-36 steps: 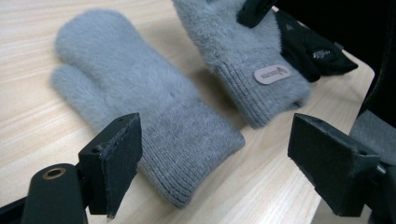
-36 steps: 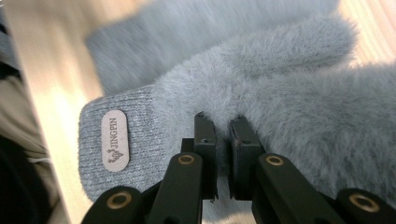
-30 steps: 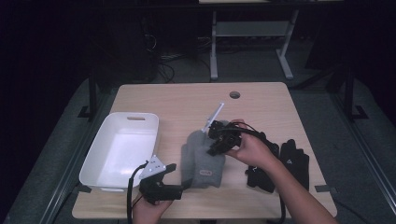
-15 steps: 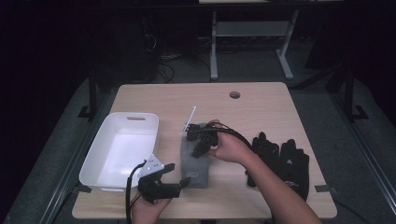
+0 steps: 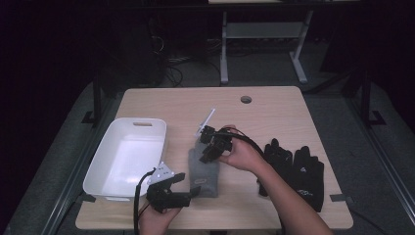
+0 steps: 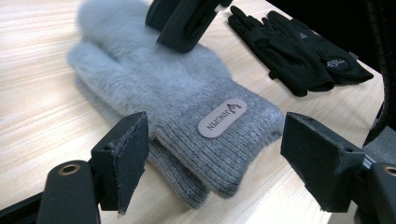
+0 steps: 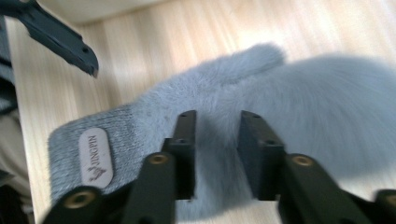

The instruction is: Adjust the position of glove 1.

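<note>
Grey mittens lie lengthwise near the desk's front edge, a gripper at each end.

The stacked pair of grey mittens point(image 5: 204, 169) lies just right of the white bin point(image 5: 128, 156), its long axis running from the front edge toward the back edge: knit cuff with its label toward the person, furry tips away. The left gripper point(image 6: 212, 158) sits at the cuff end with its fingers point(image 6: 122, 156) wide open, one on each side of the cuff and holding nothing; the cuff lies straight ahead between them. The right gripper point(image 7: 215, 154) is over the furry part, its fingers point(image 7: 184, 151) narrowed to a small gap with fur between them; whether they truly pinch the fabric cannot be told. The black gloves point(image 5: 293, 169) lie well apart, toward the right edge.
</note>
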Demonstrator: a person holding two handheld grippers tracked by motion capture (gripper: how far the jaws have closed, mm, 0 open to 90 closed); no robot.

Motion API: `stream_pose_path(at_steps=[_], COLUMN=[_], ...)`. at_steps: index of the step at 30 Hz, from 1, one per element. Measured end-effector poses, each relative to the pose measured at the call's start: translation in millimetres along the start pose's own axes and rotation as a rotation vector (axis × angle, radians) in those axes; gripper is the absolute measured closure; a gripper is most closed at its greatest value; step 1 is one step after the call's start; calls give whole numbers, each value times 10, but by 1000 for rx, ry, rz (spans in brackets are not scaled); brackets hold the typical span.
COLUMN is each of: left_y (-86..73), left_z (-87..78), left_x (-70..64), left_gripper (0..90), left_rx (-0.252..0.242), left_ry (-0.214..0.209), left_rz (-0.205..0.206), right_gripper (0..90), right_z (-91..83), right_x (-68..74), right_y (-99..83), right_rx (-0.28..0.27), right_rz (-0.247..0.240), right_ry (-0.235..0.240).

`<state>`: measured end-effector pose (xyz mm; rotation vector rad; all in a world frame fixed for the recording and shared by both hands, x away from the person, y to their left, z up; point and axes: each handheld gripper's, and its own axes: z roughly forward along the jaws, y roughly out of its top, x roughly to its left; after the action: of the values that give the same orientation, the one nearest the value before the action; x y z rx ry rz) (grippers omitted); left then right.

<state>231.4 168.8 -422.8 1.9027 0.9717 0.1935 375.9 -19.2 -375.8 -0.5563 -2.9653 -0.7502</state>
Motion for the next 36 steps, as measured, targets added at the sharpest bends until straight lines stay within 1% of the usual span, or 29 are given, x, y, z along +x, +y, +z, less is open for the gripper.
stream_pose_path(at_steps=[1, 2, 3, 4, 6, 7, 8, 9, 11, 14, 15, 16, 17, 19, 21, 23, 24, 27, 30, 31, 32, 34, 36], left_y=[2, 6, 9, 14, 14, 13, 13, 15, 12, 12, 12, 17, 18, 17, 18, 17, 15, 11, 13, 14, 15, 18, 17], left_z=[4, 8, 11, 17, 24, 26, 26, 25, 34, 34, 34, 32, 32, 38, 45, 51, 54, 58, 57, 56, 53, 47, 48], left_x=[2, 5, 9, 7, 11, 9, 8, 12, 5, 11, 11, 11, 10, 2, 4, -10, -13, -11, -4, -7, -9, -9, -10], left_gripper=[234, 234, 235, 235, 234, 235, 235, 236, 238, 247, 254, 254, 254, 254, 254, 254, 254, 254, 254, 254, 254, 254, 254], left_rx=[1, 5, 5, 2, -2, -2, 1, 3, 6, 5, 5, 6, 6, 8, 9, 9, 9, 10, 8, 8, 8, 8, 10], left_ry=[2, 1, 1, 2, -1, -5, -4, -2, -7, -13, -13, -7, -7, -9, -10, -12, -14, -16, -19, -19, -18, -17, -18], left_rz=[2, 1, 1, -8, -19, -24, -22, -11, -24, -28, -28, -21, -21, -23, -15, -17, -14, -10, -13, -13, -11, -7, -8], right_gripper=[530, 508, 487, 470, 439, 428, 415, 401, 388, 362, 362, 352, 347, 342, 324, 298, 298, 290, 291, 291, 290, 290, 295], right_z=[-81, -94, -120, -130, -149, -153, -154, -154, -140, -114, -114, -98, -90, -77, -64, -45, -35, 2, 73, 118, 149, 220, 282], right_x=[-53, -66, -104, -126, -187, -210, -237, -261, -311, -388, -388, -436, -460, -509, -561, -616, -645, -727, -810, -835, -851, -878, -906], right_y=[-81, -99, -145, -175, -258, -292, -325, -352, -401, -457, -457, -481, -488, -494, -493, -482, -472, -436, -412, -405, -402, -393, -394], right_rx=[-55, -61, -74, -81, -93, -101, -110, -116, -122, -127, -127, -130, -127, -127, -133, -140, -141, -147, -164, -160, -157, -136, -130], right_rz=[31, 42, 68, 79, 117, 140, 149, 162, 192, 240, 240, 274, 284, 320, 353, 389, 408, 452, 487, 508, 514, 526, 540], right_ry=[4, 0, -1, -1, -9, -4, -6, -7, -9, -2, -2, 5, 4, 9, 14, 9, 14, 6, 25, 43, 46, 31, 43])
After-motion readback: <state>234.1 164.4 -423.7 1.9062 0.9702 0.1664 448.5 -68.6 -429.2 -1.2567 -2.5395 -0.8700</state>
